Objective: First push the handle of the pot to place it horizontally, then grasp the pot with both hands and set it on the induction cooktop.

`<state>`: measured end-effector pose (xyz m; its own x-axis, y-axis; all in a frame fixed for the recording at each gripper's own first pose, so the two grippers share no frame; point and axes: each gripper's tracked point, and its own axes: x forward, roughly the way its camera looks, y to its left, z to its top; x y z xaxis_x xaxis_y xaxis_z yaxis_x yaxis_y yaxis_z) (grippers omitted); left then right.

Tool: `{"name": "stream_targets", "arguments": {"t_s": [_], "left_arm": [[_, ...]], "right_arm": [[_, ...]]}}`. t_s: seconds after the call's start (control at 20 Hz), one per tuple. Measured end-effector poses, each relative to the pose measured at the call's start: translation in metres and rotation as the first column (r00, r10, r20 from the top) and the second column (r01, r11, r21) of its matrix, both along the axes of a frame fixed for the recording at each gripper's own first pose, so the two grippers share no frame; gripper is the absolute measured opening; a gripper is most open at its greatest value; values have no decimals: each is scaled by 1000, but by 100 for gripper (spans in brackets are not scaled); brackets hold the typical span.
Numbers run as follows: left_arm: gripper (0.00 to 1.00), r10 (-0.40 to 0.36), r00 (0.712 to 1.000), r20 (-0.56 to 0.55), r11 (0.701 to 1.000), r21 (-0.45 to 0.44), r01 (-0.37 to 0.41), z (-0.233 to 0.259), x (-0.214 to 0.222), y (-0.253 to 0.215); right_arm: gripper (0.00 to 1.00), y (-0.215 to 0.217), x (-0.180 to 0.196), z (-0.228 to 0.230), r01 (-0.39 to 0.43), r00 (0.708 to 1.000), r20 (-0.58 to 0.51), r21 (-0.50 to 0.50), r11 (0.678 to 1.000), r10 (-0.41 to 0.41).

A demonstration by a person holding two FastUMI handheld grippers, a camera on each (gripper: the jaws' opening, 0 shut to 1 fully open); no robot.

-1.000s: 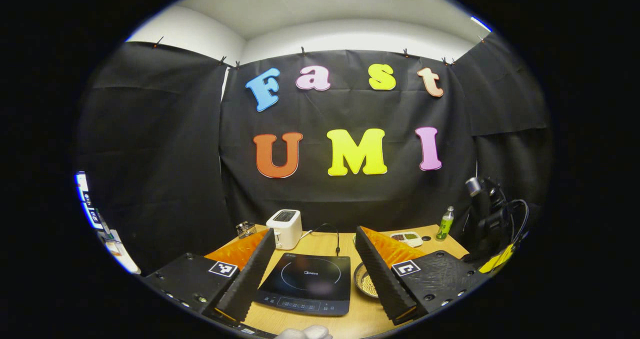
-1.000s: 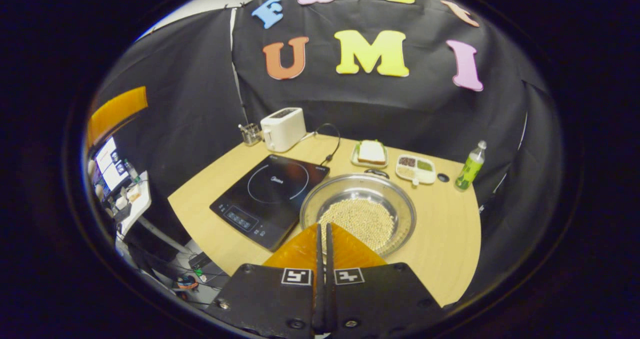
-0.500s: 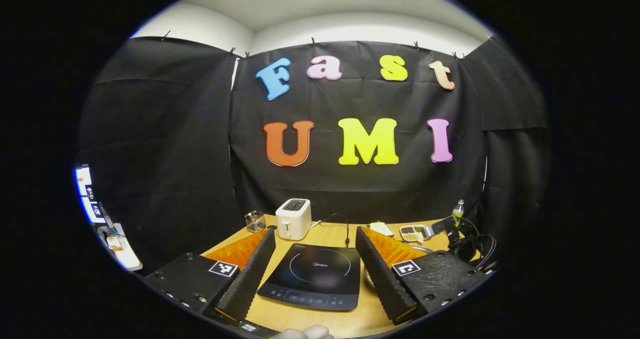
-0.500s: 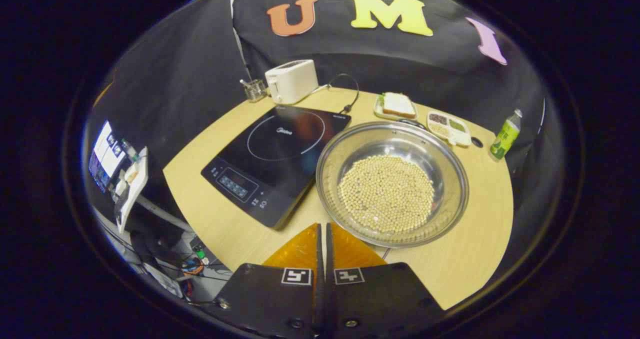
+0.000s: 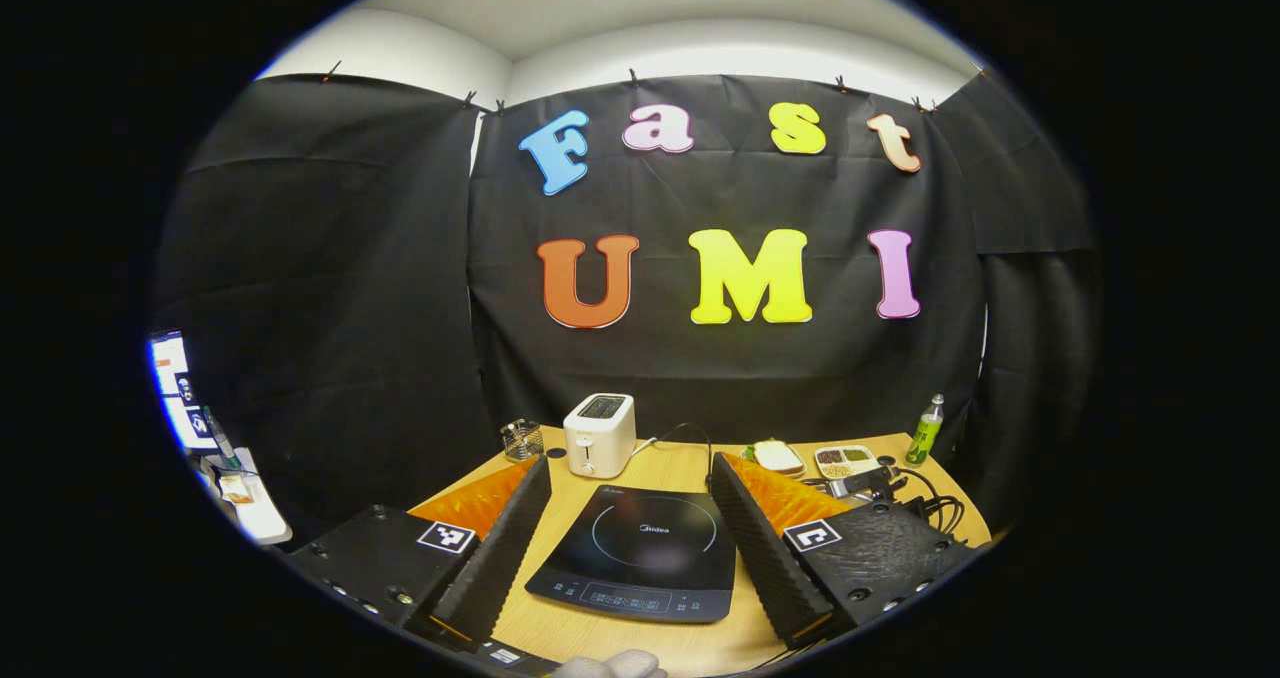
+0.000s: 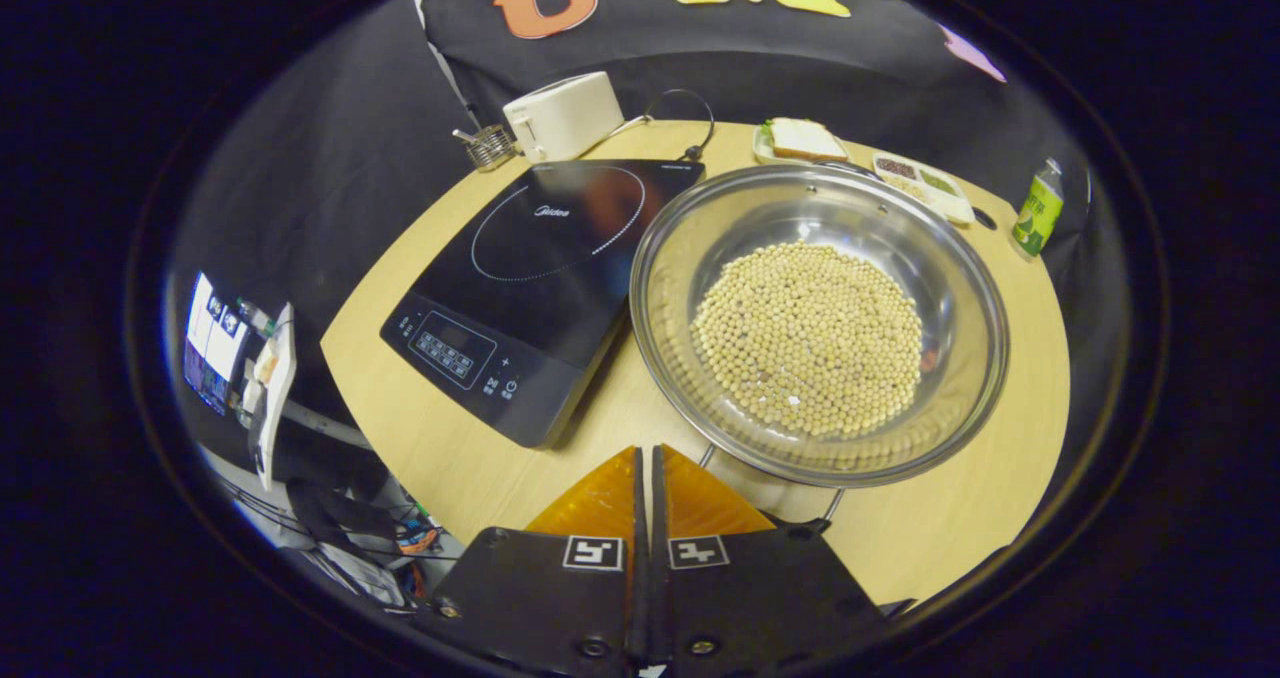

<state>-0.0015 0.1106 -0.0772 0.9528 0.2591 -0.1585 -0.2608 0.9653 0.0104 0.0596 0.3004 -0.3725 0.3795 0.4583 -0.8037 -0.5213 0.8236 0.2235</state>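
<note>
Both grippers differ: right gripper (image 6: 645, 458) (fingers pressed together) has neared the pot (image 6: 815, 323); left gripper (image 5: 630, 473) stays spread.

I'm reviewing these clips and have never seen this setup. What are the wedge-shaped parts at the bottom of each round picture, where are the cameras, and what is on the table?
They are two hand-held grippers, each carrying its own fisheye camera looking along its fingers. The left gripper is open, facing the cooktop. The right gripper is shut, holding nothing, by the near rim of the pot of beans, whose wire handle pokes out toward it. The wooden table also holds a toaster, sandwich, snack tray and bottle.
</note>
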Motion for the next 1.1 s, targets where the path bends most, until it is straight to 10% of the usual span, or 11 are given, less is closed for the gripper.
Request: {"name": "stream_targets", "arguments": {"t_s": [1.1], "left_arm": [[96, -117, 993, -9, 993, -20, 117, -12, 41, -41]], "right_arm": [[4, -90, 4, -18, 114, 993, -12, -74, 991, -115]]}}
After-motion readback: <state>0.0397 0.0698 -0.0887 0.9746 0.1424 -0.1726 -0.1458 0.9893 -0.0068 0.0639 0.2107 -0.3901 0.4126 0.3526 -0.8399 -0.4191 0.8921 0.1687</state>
